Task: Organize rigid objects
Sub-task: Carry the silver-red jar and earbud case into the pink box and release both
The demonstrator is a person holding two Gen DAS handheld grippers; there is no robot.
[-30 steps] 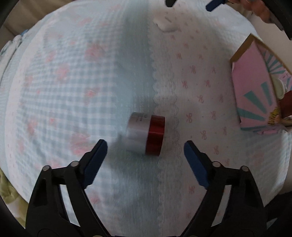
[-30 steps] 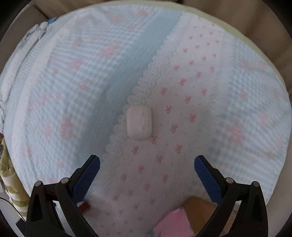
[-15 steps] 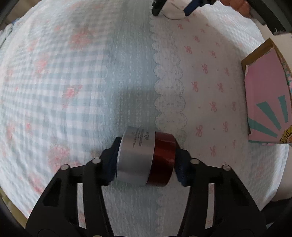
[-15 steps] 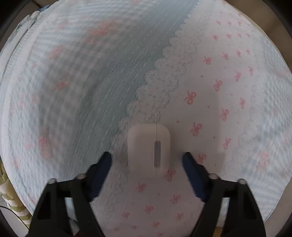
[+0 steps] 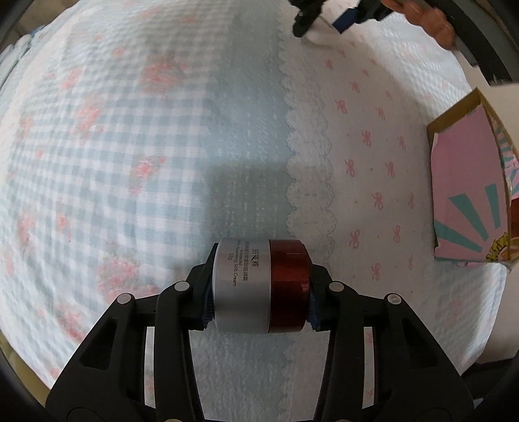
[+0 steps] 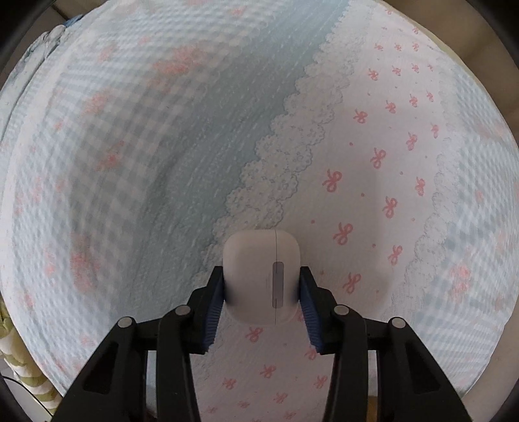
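A silver cream jar (image 5: 256, 285) with a dark red lid lies on its side on the bedspread. My left gripper (image 5: 259, 302) is shut on it, one pad against the silver base and the other against the red lid. In the right wrist view a white earbud case (image 6: 262, 276) rests on the bow-printed cloth, and my right gripper (image 6: 262, 305) is shut on its two sides. At the top of the left wrist view the right gripper (image 5: 324, 19) shows again, closed on the white case (image 5: 319, 35), with a hand behind it.
A pink box (image 5: 470, 201) with teal rays and a brown rim lies at the right edge of the left wrist view. The bedspread (image 6: 162, 162) has a blue gingham part, a lace seam and a white part with pink bows. Striped green fabric (image 6: 19, 363) hangs at lower left.
Both grippers came down over their objects and closed from wide open: the left onto the cream jar, the right onto the white case.
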